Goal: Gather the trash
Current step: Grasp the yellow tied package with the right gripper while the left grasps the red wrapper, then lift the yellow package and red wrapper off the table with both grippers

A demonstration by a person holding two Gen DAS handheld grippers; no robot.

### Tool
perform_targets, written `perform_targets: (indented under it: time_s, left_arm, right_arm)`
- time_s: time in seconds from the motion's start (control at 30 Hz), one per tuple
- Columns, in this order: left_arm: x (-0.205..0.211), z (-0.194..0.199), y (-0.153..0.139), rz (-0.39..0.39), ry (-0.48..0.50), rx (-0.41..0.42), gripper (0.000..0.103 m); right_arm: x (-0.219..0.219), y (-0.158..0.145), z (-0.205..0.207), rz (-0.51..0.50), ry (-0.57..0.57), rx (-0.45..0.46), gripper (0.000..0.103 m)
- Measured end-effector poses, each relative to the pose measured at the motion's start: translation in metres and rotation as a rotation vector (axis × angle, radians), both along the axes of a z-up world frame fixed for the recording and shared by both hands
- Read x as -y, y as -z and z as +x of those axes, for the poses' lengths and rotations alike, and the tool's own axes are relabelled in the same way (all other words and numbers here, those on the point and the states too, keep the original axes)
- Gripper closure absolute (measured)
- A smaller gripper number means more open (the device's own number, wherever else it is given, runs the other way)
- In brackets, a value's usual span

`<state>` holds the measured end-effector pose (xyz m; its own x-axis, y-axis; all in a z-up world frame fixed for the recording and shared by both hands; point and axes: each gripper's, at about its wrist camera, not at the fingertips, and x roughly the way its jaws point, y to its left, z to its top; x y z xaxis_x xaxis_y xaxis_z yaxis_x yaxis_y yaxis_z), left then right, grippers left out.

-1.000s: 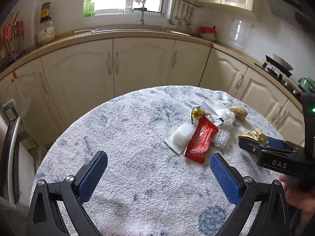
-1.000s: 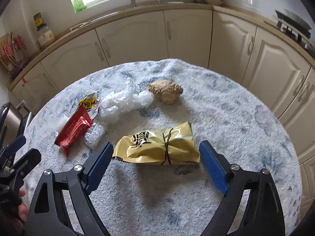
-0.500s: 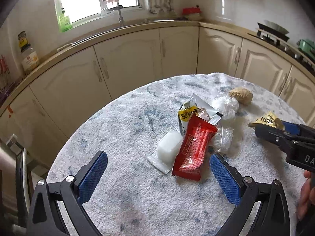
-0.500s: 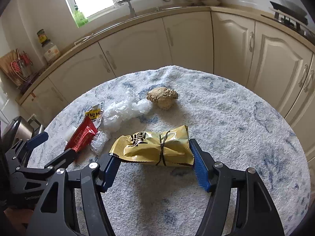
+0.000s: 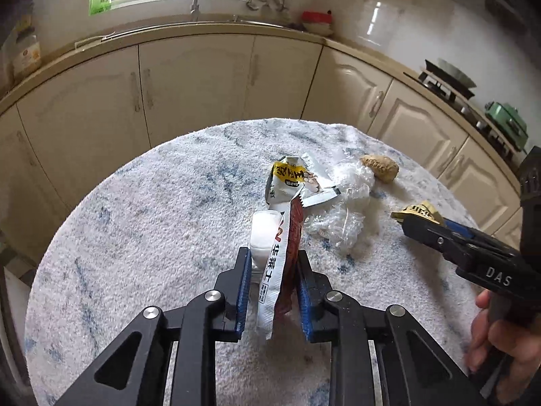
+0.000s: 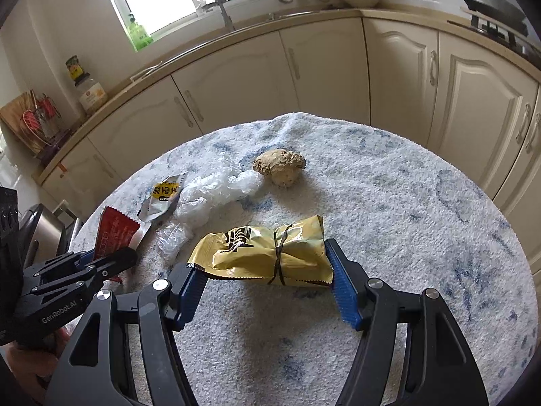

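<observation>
On the round table covered with a white and blue cloth [image 5: 152,220], my left gripper [image 5: 272,257] is closing. Its blue pads squeeze a red snack wrapper [image 5: 292,233], which stands on edge between them. A small white packet [image 5: 265,233] touches the left pad's tip. The right wrist view shows that left gripper [image 6: 108,257] with the red wrapper [image 6: 115,230] sticking out of it. My right gripper [image 6: 260,260] is shut endwise on a yellow snack bag [image 6: 270,250] tied with a dark band. The bag rests on the cloth.
Loose on the cloth lie a yellow and white sachet [image 5: 290,179], crumpled clear plastic [image 5: 348,196] and a brown knobbly lump [image 5: 380,167]. Cream cabinets [image 5: 196,84] curve behind the table. A metal bin [image 6: 40,233] stands at the left. A hand [image 5: 497,338] holds the right gripper.
My left gripper went forward over the red wrapper and its wide-open jaws closed on it, tipping it onto its edge. My right gripper's pads closed in onto the yellow bag's ends.
</observation>
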<state>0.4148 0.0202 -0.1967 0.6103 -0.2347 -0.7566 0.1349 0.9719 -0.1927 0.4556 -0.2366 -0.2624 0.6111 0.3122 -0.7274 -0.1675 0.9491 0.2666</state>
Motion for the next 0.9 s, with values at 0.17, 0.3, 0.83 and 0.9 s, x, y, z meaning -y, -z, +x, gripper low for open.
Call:
perform_targets:
  time_s: [0.17, 0.3, 0.83, 0.9]
  left_arm:
    - [-0.007, -0.024, -0.003, -0.016, -0.011, 0.034, 0.082]
    - [-0.008, -0.042, -0.006, -0.024, -0.017, 0.055, 0.082]
    - [0.002, -0.128, -0.04, -0.008, 0.026, 0.166, 0.082]
    - [0.005, -0.138, -0.051, -0.019, 0.039, 0.203, 0.082]
  right_arm:
    - [-0.001, -0.001, -0.003, 0.008, -0.008, 0.005, 0.036]
    - [-0.001, -0.004, -0.006, 0.006, -0.015, 0.013, 0.036]
    - [0.033, -0.005, -0.073, 0.032, 0.02, -0.003, 0.036]
    - [0.037, -0.008, -0.081, 0.037, 0.024, 0.004, 0.036]
